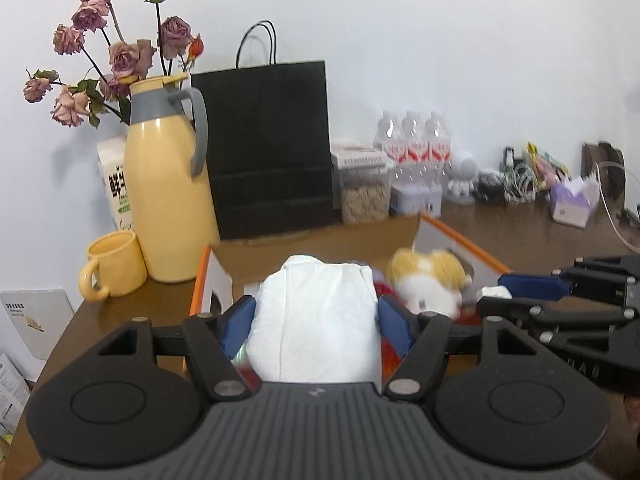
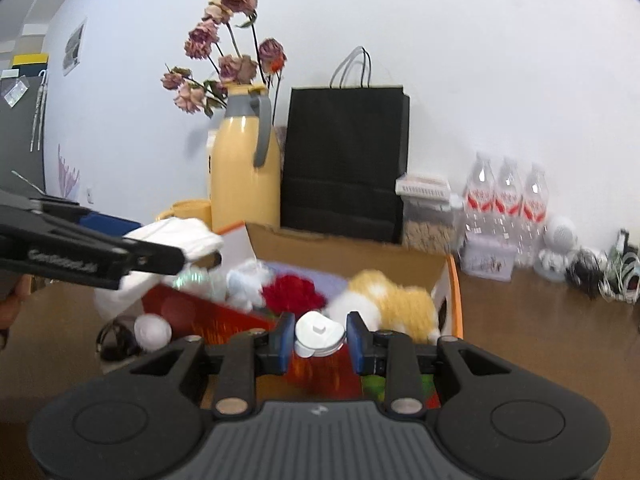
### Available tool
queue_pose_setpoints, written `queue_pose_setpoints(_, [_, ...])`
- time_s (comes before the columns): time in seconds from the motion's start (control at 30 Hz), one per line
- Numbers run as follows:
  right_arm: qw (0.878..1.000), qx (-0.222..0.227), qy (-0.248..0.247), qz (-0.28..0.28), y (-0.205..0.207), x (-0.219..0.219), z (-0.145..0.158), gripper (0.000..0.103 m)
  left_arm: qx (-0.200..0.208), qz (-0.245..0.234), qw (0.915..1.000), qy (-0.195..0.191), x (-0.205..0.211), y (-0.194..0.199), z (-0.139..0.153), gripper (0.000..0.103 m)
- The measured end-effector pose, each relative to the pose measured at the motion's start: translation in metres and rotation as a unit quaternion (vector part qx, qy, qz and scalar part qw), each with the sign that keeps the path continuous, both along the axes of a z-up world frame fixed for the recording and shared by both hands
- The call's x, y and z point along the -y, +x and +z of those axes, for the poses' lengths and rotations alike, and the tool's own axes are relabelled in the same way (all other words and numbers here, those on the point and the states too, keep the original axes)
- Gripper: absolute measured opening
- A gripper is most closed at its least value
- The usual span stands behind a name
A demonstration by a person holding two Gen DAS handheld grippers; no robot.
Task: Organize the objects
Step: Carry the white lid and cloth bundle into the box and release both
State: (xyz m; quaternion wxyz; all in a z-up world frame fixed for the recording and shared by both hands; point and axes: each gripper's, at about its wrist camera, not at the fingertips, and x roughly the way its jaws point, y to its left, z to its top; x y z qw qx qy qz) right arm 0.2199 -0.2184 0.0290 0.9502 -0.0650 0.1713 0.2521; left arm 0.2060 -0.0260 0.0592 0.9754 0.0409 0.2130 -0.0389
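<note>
Left tongs, filling the bottom of the left wrist view, are closing on a white tissue pack; blue pads are pressing both of its sides, jaws spread wide to the pack's width. In the right wrist view the same pack is showing at centre left, held above the box's left edge.

Right tongs, at lower centre of the right wrist view, are gripping a small white round object, jaws only narrowly apart, pads touching its sides. It is hanging over the box contents.

Cardboard box with orange edging is sitting open on the brown desk, mid-frame. Inside: an orange-and-white plush toy at right, a red fluffy item in the middle, a pale blue fluffy item beside it, something red and flat at lower left; detail is blurred.

Behind the box, a black paper bag is standing against the wall. To its left, a yellow jug holding dried roses, and a yellow mug just beside it. To the right, three water bottles in a row.
</note>
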Motion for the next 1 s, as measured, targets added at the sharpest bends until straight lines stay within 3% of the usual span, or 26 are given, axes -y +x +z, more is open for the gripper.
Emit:
queue_pose_setpoints(0.33, [1.000,0.014,0.004,-0.019,0.063,-0.040,0.027,0.027,0.011,0.038,0.9980,-0.050,-0.009,0.070,0.014,0.069])
queue_pose_setpoints(0.6, [0.999,-0.011,-0.008,-0.044,0.121,-0.072,0.008,0.027,-0.027,0.075,0.9943,-0.071,-0.024,0.124,-0.009,0.069])
queue_pose_setpoints(0.8, [0.999,-0.029,-0.006,-0.041,0.137,-0.073,-0.007,0.027,-0.051,0.073,0.9938,-0.066,-0.027,0.141,-0.023,0.069])
queue_pose_setpoints(0.9, [0.998,-0.037,-0.006,-0.043,0.141,-0.072,-0.011,0.027,-0.053,0.071,0.9940,-0.063,-0.026,0.140,-0.026,0.073])
queue_pose_setpoints(1.0, [0.998,-0.039,-0.005,-0.050,0.142,-0.070,-0.012,0.027,-0.045,0.071,0.9949,-0.057,-0.023,0.136,-0.024,0.084])
